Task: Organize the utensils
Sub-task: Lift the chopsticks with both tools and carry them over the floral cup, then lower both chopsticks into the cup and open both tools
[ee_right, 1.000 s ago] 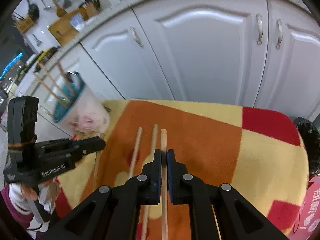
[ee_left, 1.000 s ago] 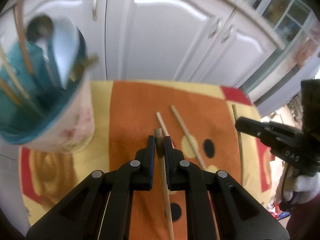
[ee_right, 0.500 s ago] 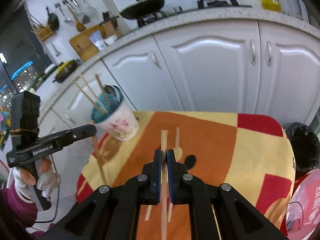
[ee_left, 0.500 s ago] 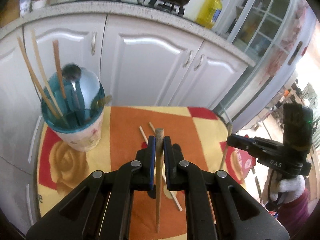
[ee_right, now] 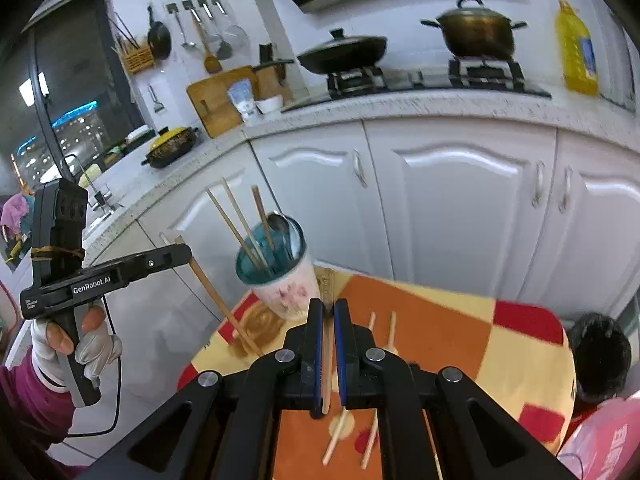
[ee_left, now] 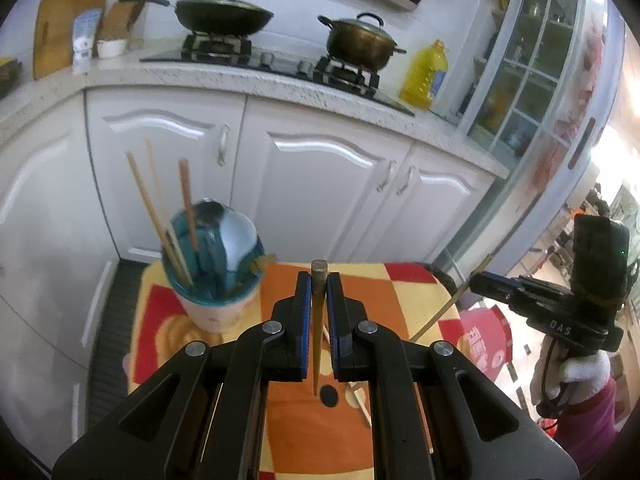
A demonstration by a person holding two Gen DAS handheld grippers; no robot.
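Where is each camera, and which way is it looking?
Left wrist view: rides the left gripper, looking along its fingers, over the utensil cup toward the stove; the right gripper and gloved hand show.
Right wrist view: rides the right gripper, facing the cabinets; the left gripper shows.
Both views share the cup, the checkered cloth and loose chopsticks.
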